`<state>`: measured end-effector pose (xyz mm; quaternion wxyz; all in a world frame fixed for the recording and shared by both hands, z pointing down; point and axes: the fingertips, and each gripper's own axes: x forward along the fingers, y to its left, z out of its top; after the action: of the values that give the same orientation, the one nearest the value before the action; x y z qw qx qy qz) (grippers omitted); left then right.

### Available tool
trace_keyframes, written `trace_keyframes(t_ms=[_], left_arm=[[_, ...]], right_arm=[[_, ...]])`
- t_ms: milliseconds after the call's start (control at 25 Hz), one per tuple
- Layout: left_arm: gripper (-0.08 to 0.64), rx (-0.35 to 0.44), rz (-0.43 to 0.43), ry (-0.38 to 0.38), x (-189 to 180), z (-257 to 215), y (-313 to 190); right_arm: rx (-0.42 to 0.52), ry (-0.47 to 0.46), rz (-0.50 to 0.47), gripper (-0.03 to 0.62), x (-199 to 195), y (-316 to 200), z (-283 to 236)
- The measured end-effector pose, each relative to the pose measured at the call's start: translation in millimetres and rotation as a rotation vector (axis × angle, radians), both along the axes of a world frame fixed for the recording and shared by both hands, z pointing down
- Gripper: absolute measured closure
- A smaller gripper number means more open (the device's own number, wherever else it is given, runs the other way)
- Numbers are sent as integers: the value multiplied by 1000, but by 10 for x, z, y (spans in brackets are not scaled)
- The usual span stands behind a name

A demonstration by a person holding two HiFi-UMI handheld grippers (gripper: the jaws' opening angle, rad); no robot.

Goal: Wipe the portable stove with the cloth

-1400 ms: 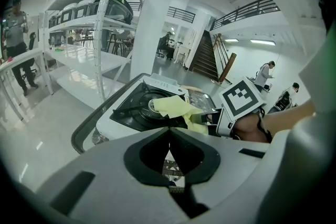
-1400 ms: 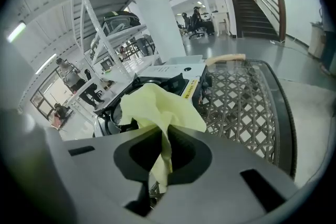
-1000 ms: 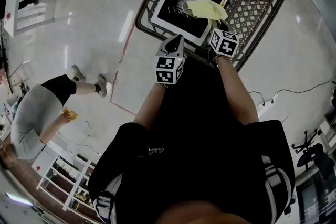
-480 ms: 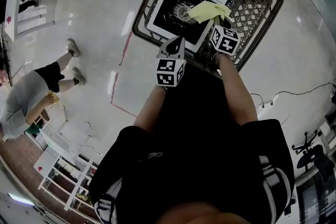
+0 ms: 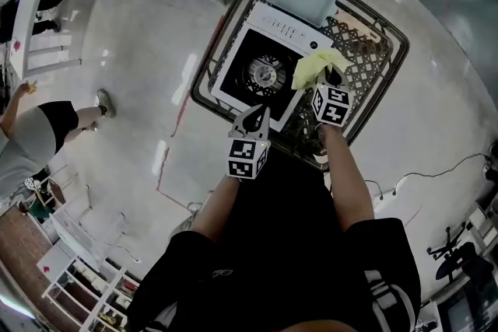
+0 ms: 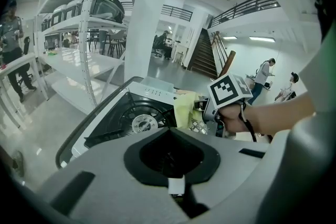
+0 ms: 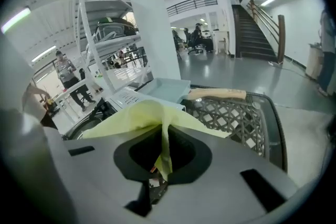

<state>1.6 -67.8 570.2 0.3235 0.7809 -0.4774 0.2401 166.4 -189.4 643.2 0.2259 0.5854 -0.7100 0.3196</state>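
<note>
Head view: finds portable stove [image 5: 241, 82] just ahead of left tongs [image 5: 254, 115]; cloth [image 5: 317, 66] bunched ahead of right tongs [image 5: 331, 78], over stove's corner. Left gripper view: tongs closed, empty. Right gripper view: tongs clamped on cloth.

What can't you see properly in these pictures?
- Whether the yellow cloth touches the portable stove: head view, the cloth covers that corner.
- Stove button labels: head view, too small.
- What the wooden handle belongs to: right gripper view, its left end hides behind the light blue tray.
- Bystander: head view, cut off by the left edge.
</note>
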Motion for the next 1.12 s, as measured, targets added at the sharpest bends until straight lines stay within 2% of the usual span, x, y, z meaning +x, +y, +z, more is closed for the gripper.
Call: trace_keyframes(t_ms=[160,280,400,520,600,760,1120], left_arm=[[541,5,8,1,84,-27,-118],[541,8,19,-4,127,-18,-206],[541,-9,29,-9,204,77,-227],[541,-18,-2,8,268,140,-299],[541,-18,-20,17,299,163,-357],[541,-24,-27,29,358,226,-383],[541,-10,-48,56,295,274,-511]], right_arm=[[31,93,-188,577,5,-192,-41],[73,192,-438,575,-95,-337,-99],[63,258,-708,575,-176,-343,-74],[23,280,-848,540,-210,-387,-52],[-14,269,-873,471,-227,-451,-41],[-73,222,-893,393,-305,-473,-34],[-112,178,-875,388,-460,-563,19]])
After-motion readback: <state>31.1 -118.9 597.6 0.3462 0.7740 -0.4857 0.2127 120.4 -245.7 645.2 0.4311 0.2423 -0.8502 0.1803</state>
